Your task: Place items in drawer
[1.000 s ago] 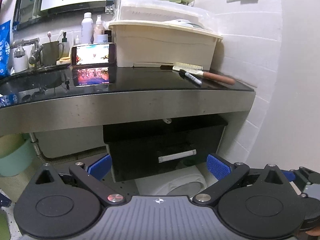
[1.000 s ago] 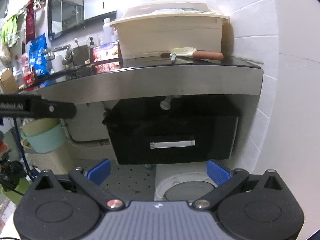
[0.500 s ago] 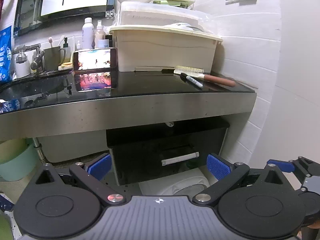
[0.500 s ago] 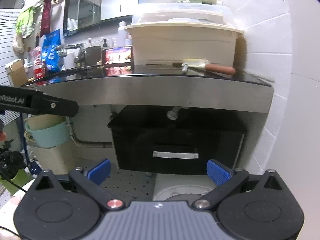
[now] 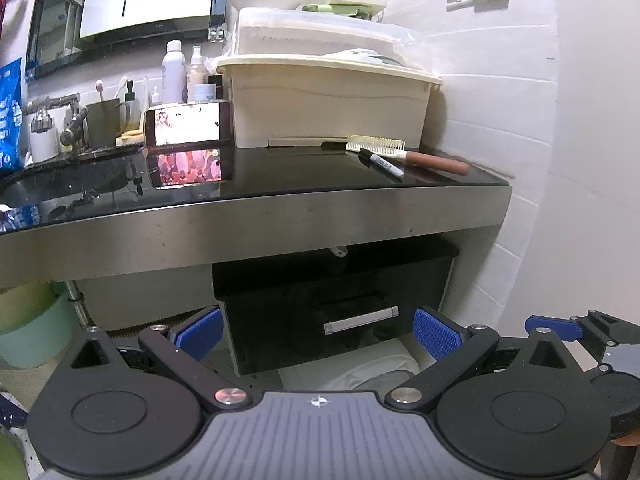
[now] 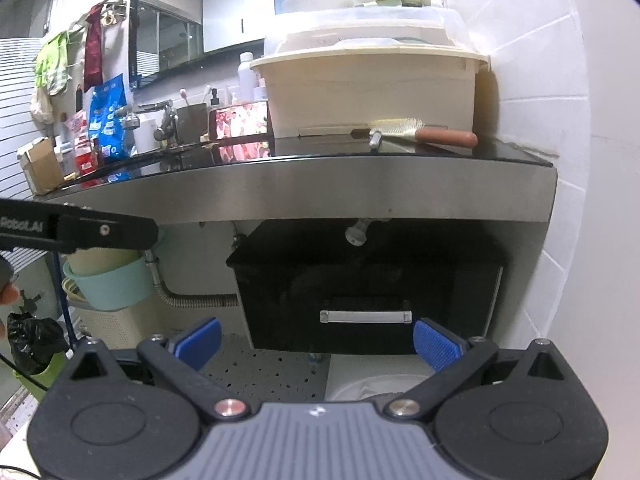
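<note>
A black drawer unit [image 5: 336,300] with a silver handle [image 5: 361,320] stands shut under the counter; it also shows in the right wrist view [image 6: 368,292], handle [image 6: 366,316]. On the black counter top lie a comb-like brush with a brown handle [image 5: 416,154] and a black marker [image 5: 382,163]; the brush [image 6: 424,132] and marker end [image 6: 375,141] show from the right. My left gripper [image 5: 316,330] is open and empty, well short of the drawer. My right gripper [image 6: 316,338] is open and empty, facing the handle.
A cream lidded bin [image 5: 328,108] stands at the back of the counter. A phone [image 5: 188,124] leans beside it, with a tap [image 5: 60,112] and bottles further left. A white wall [image 5: 580,160] closes the right side. Tubs [image 6: 108,284] hang under the counter at left.
Both grippers have drawn back and tilted up a little, so the drawer sits lower and the counter top shows more. Both stay open and empty.
</note>
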